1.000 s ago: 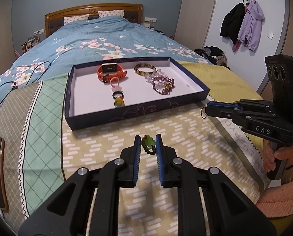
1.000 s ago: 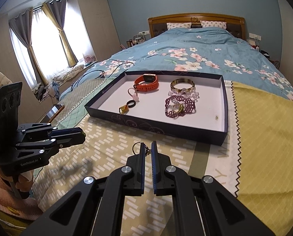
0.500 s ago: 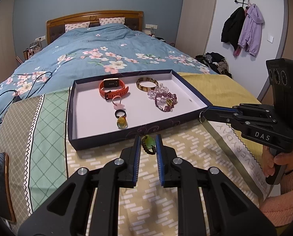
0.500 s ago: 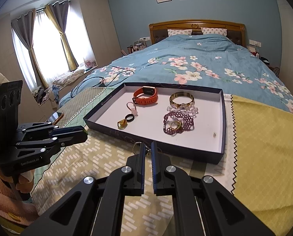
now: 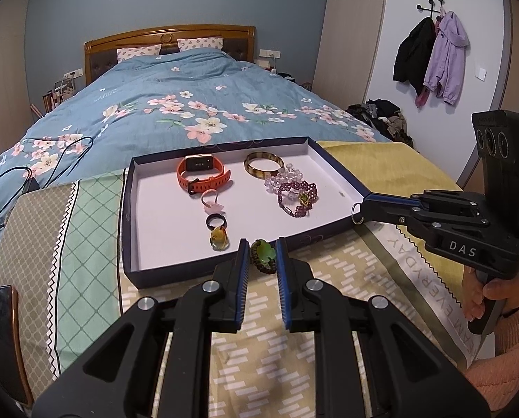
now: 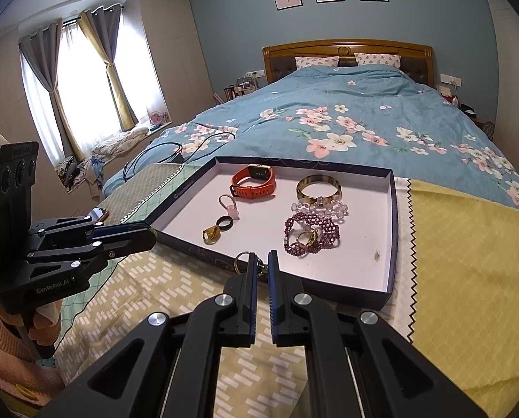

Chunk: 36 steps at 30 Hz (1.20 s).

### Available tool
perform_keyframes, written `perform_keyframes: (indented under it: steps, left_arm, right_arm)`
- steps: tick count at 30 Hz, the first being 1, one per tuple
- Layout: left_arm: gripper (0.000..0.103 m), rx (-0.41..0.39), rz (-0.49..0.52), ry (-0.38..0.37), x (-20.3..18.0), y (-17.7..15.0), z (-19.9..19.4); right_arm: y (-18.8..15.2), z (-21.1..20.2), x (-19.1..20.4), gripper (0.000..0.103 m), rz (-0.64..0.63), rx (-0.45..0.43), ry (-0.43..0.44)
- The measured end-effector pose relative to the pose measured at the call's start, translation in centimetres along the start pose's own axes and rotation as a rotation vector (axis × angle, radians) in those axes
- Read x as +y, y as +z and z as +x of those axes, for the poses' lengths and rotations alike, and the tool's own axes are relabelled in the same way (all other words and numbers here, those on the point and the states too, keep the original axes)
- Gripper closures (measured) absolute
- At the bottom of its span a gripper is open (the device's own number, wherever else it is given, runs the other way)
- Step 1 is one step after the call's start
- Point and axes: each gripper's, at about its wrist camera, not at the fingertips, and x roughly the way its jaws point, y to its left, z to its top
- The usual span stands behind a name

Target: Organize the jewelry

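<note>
Two grippers hover at the tray's (image 5: 175, 280) near edge: left gripper (image 5: 262, 256) clamped on a green bracelet (image 5: 263, 256), right gripper (image 6: 262, 266) pinched shut on a small metal ring (image 6: 241, 261). Inside, open white floor lies at left; three rings, one orange watch (image 5: 202, 172), three bracelets. Only the right view shows the window (image 6: 81, 83).

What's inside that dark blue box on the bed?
The box holds an orange watch, a bangle, beaded bracelets and three rings. The near wall hides nothing obvious.

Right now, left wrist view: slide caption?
Left hand-held gripper holds a green-stone ring before the jewelry tray on the bed.
</note>
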Motion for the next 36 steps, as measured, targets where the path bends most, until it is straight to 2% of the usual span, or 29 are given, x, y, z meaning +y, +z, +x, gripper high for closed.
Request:
perform_keyframes:
  steps: [36]
  left_arm:
    - [0.087, -0.044, -0.001, 0.032, 1.0, 3.0, 1.7]
  right_arm:
    - [3.0, 2.3, -2.0, 0.098, 0.020, -0.015, -0.014]
